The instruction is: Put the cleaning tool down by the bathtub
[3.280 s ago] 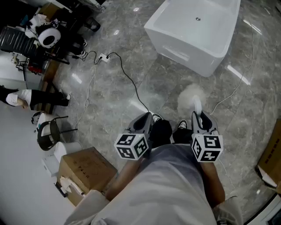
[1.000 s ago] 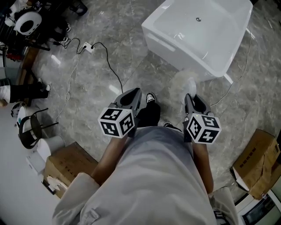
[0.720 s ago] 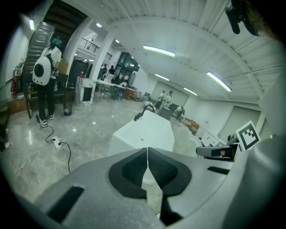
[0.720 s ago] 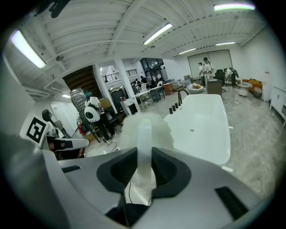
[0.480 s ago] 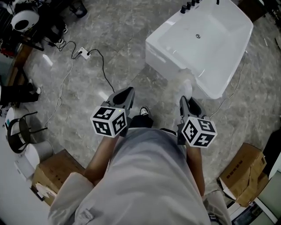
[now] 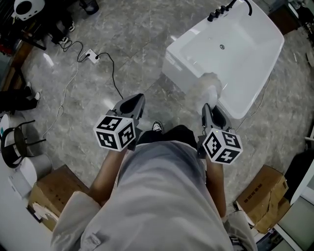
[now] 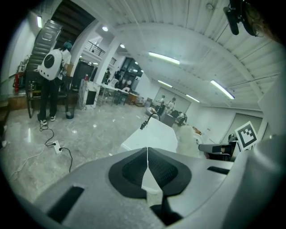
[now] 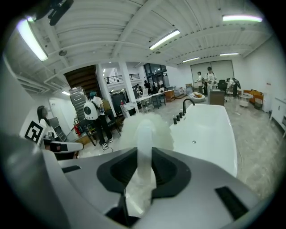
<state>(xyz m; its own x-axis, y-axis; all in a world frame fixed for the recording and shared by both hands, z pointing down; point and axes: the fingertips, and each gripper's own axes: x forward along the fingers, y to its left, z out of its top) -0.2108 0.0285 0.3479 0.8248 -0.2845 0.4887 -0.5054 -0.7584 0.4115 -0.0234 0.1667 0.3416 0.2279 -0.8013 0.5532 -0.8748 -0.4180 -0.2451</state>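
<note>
White duster (image 6: 208, 83), pinched in right tool (image 6: 207, 107), may snag the bathtub (image 6: 179, 61) ahead and slip; left tool (image 6: 136, 99) closed, empty.

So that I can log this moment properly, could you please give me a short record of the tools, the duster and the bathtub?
left tool: jaws together, nothing between them
right tool: closed on the duster's white handle
duster: white, fluffy head, held in the air by the bathtub's near edge
bathtub: white, on the grey stone floor, black taps at its far end
task state: duster not yet put down
</note>
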